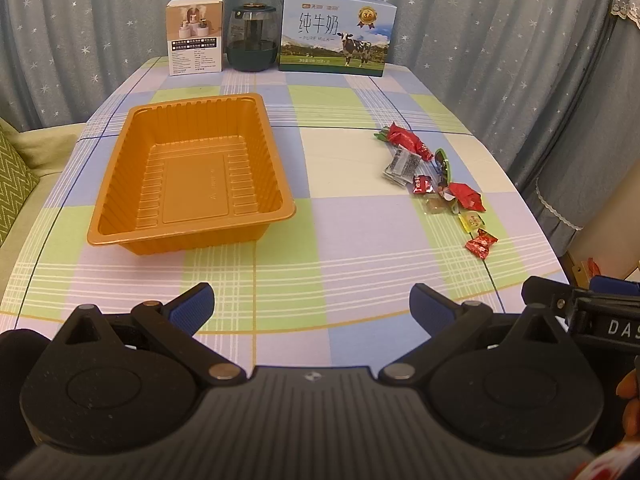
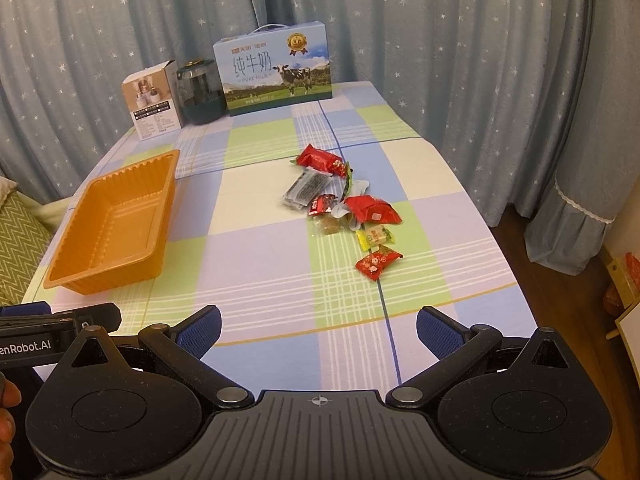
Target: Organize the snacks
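Note:
An empty orange plastic tray [image 1: 120, 196] [image 2: 72, 264] sits on the left half of the checked tablecloth. Several wrapped snacks lie in a loose line on the right half: a long red pack [image 1: 408, 140] [image 2: 320, 159], a silver sachet [image 1: 402, 166] [image 2: 306, 188], a red pouch [image 2: 374, 210], a yellow candy [image 1: 472, 221] [image 2: 374, 236] and a small red candy [image 1: 480, 243] [image 2: 378, 262]. My left gripper [image 1: 312, 308] hovers open over the near table edge, in front of the tray. My right gripper [image 2: 319, 332] is open too, near the front edge, short of the snacks. Neither holds anything.
At the table's far edge stand a white product box [image 1: 195, 36] [image 2: 154, 100], a dark glass jar [image 1: 252, 38] [image 2: 200, 92] and a blue milk carton [image 1: 336, 34] [image 2: 276, 74]. Starred curtains hang behind. A green cushion [image 1: 12, 176] lies left of the table.

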### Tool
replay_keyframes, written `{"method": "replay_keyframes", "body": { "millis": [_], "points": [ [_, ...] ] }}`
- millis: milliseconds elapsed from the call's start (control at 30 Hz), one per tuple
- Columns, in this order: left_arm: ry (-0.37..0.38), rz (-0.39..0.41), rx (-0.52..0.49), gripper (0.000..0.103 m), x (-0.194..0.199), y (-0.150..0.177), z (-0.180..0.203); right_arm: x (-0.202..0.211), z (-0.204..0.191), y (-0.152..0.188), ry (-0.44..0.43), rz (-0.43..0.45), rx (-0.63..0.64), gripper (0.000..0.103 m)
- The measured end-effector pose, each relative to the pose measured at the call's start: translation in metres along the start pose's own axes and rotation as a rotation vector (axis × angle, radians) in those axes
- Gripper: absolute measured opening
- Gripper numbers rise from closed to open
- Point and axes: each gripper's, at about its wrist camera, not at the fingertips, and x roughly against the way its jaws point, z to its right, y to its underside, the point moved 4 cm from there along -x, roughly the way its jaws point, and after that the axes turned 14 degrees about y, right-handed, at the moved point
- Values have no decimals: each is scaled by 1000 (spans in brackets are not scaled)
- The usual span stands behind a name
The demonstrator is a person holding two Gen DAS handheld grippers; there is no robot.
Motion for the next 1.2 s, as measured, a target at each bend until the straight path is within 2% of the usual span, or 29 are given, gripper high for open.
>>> {"method": "replay_keyframes", "body": {
  "millis": [1200],
  "points": [
    [-2, -6, -12, 103, 1, -3, 5, 0, 2, 0, -2, 1, -3, 103]
  ]
}}
